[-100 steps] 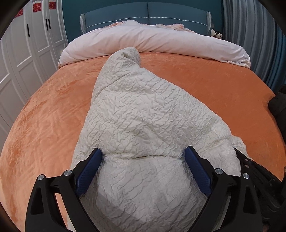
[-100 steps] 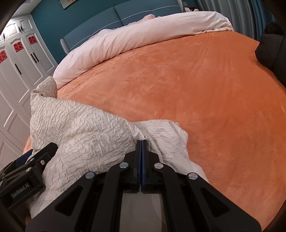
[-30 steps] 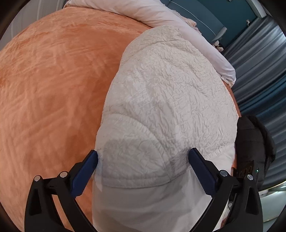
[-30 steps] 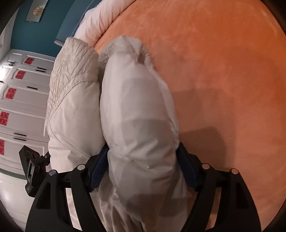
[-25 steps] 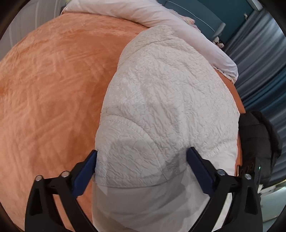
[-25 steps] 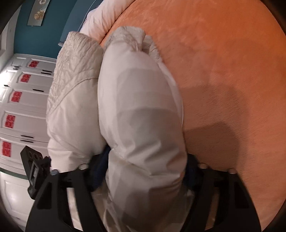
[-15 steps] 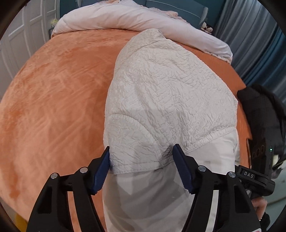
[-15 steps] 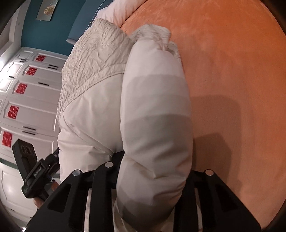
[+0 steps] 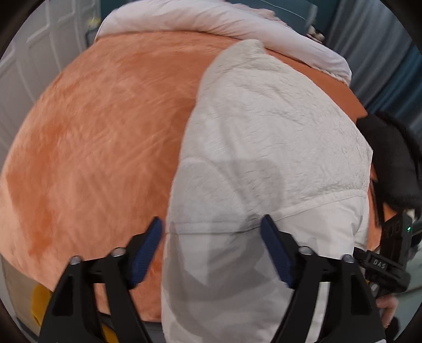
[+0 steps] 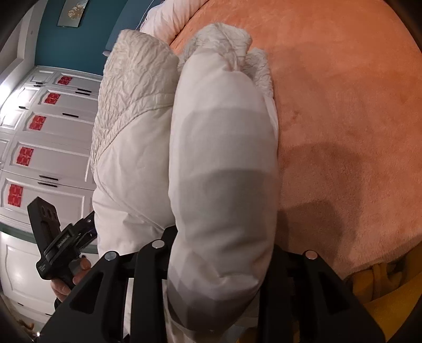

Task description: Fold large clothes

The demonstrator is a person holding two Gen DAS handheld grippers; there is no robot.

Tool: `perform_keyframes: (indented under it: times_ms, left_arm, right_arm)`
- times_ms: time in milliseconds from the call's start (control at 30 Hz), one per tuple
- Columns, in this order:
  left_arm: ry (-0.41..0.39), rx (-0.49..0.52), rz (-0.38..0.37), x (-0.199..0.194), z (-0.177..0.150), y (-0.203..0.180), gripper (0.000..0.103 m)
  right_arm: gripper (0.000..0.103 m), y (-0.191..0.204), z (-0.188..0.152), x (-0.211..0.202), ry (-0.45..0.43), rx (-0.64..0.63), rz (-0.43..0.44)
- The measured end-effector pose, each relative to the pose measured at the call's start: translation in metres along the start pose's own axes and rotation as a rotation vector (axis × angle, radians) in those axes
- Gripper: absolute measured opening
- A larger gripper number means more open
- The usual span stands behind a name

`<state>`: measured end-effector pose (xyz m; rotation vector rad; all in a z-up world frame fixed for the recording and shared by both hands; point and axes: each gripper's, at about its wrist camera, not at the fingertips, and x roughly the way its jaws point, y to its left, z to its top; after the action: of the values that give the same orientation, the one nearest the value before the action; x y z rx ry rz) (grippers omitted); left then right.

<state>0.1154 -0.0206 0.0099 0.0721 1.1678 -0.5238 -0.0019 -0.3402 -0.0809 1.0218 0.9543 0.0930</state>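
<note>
While jaws open, jacket (image 9: 263, 158) lies between left gripper (image 9: 211, 253).

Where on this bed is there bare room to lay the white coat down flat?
The orange bedspread is bare between the white coat and the wardrobe side, up to the rolled duvet. It is also bare beyond the coat in the right view. Crowded: the black garment by the curtains.

A wide bed covered in an orange plush blanket (image 9: 100, 137) fills most of both views. A bulky white padded coat with a crinkled quilted upper part (image 9: 263, 126) lies on it, folded lengthwise, right of centre in the left wrist view. A rolled pale pink duvet (image 9: 216, 21) lies across the bed's far end, at top. A black fuzzy garment (image 9: 390, 158) sits at the right edge.
</note>
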Motion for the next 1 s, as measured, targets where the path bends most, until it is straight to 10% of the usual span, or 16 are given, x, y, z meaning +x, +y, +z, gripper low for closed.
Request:
perform_keyframes:
  times_ms: [200, 300, 500, 1000]
  left_arm:
    - [0.020, -0.089, -0.178, 0.029, 0.001, 0.025, 0.095]
    - [0.009, -0.160, -0.259, 0.034, 0.000, 0.027, 0.083]
    - [-0.177, -0.038, -0.254, -0.009, 0.009, 0.010, 0.050]
    - [-0.344, -0.054, 0.015, -0.014, 0.107, 0.121, 0.036]
  right_arm:
    - [0.048, -0.001, 0.015, 0.016, 0.008, 0.047, -0.018]
    - [0.035, -0.006, 0.021, 0.020, 0.012, 0.074, 0.013]
    - [0.018, 0.041, 0.035, 0.014, -0.067, -0.092, -0.017]
    - [0.017, 0.162, 0.102, 0.141, -0.074, -0.300, -0.009]
